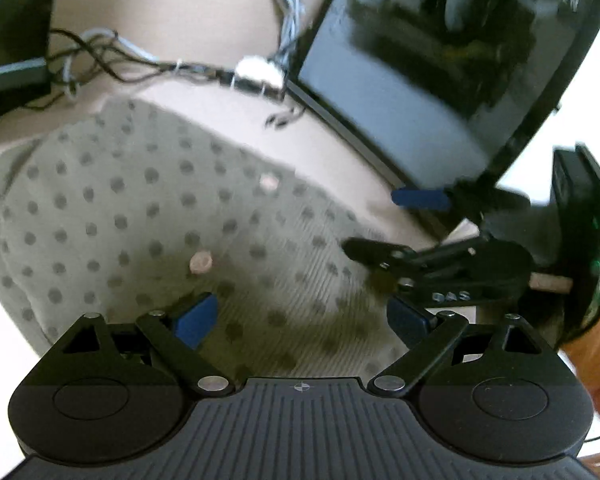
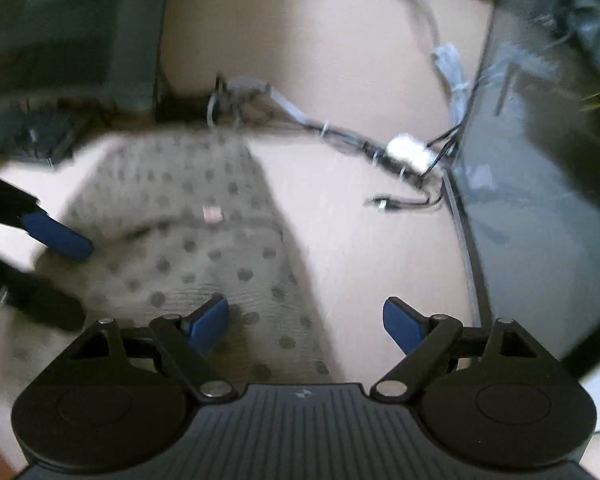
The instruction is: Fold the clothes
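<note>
While both hand-held grippers gape empty, the left hand-held gripper (image 1: 306, 320) sits over the dotted garment (image 1: 140, 216); the right hand-held gripper (image 2: 306, 322) straddles its lower-centre edge.

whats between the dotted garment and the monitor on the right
In the right wrist view, mostly bare beige table separates the dotted garment from the monitor; only a loose cable plug lies in that stretch.

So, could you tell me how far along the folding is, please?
The dotted garment lies on the table, with what looks like one layer already turned over, though blur hides the edges. The left gripper and right gripper are both open, holding nothing. The remaining folds are still to do.
</note>
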`<state>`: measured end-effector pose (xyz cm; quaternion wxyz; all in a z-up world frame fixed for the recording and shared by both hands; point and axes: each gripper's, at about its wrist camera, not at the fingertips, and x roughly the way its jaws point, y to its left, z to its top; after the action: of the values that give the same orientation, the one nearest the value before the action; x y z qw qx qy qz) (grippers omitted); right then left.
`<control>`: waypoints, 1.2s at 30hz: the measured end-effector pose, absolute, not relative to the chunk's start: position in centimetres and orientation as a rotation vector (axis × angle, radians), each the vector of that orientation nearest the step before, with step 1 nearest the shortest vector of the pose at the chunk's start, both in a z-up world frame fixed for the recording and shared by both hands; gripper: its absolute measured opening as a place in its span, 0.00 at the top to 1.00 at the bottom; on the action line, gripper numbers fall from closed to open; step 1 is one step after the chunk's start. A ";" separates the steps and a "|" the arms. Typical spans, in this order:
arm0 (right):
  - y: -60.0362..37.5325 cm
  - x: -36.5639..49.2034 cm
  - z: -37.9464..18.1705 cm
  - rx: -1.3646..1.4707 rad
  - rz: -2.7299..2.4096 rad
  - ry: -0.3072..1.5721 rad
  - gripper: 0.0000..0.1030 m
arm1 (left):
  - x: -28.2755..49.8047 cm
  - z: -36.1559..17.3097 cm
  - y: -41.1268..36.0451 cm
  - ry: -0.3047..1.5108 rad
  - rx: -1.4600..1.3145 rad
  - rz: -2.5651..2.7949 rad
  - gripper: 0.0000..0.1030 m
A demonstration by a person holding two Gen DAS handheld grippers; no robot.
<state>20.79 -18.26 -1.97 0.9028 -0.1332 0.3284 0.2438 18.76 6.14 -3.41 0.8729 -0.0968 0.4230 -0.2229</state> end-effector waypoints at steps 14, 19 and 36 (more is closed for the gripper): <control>-14.2 15.5 -3.1 -0.321 0.720 0.760 0.17 | 19.2 -4.3 9.7 0.904 -0.183 -0.336 0.07; -15.1 17.0 -0.4 -0.300 0.690 0.642 0.16 | 17.9 -3.7 9.4 0.851 -0.162 -0.376 0.07; -19.6 15.7 -0.5 -0.377 0.838 0.747 0.17 | 10.9 -2.6 10.5 0.775 0.128 -0.247 0.07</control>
<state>15.75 -19.57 -0.49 0.8298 -0.1776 0.3523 0.3948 10.88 10.46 -2.61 0.9164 0.0623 0.3768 -0.1200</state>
